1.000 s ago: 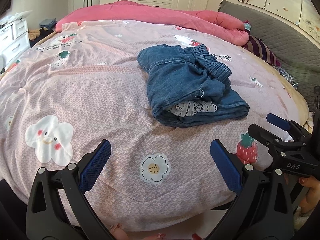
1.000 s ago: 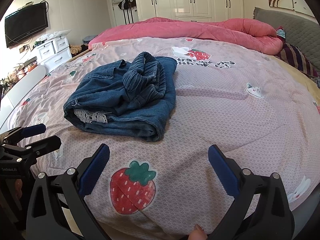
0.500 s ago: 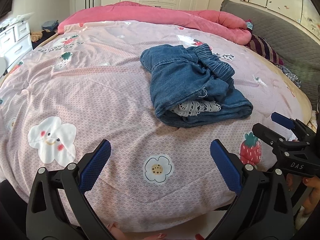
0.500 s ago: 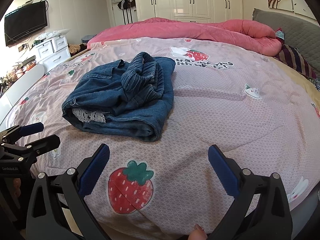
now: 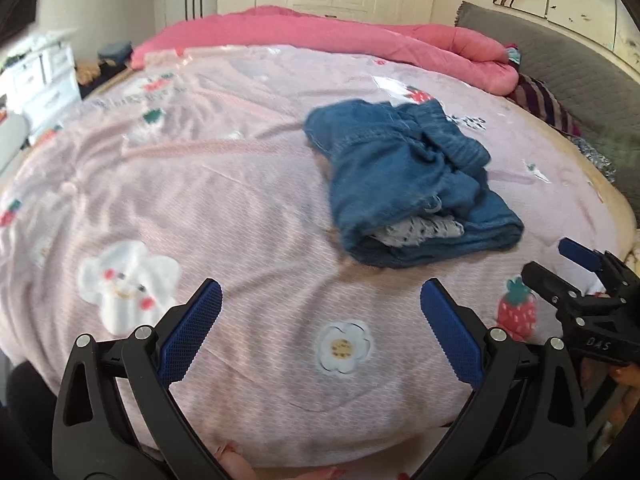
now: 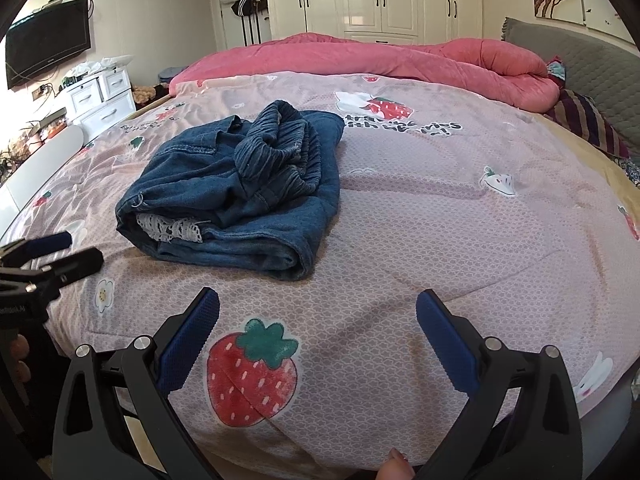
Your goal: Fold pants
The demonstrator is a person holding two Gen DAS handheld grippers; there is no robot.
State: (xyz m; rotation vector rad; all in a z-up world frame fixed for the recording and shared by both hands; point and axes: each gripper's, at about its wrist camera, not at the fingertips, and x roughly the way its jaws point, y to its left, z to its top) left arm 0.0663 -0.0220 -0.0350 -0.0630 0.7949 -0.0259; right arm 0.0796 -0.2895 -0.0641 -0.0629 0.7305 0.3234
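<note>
Blue denim pants (image 5: 404, 184) lie in a folded, bunched bundle on the pink bedspread, with a white lace hem showing at the near end. They also show in the right wrist view (image 6: 240, 188). My left gripper (image 5: 320, 328) is open and empty, near the bed's front edge, short of the pants. My right gripper (image 6: 316, 332) is open and empty, also short of the pants. Each gripper appears at the side of the other's view: the right one (image 5: 556, 264) and the left one (image 6: 68, 250).
The pink printed bedspread (image 6: 440, 220) covers the round bed. A rolled pink quilt (image 6: 400, 60) lies along the far side. A grey headboard (image 6: 580, 64) and striped pillow (image 6: 588, 124) are at right. White drawers (image 6: 100, 100) stand at left.
The left wrist view has swung left and is blurred by motion. The pants sit further right in it. The right gripper has shifted only a little. Both stay open.
</note>
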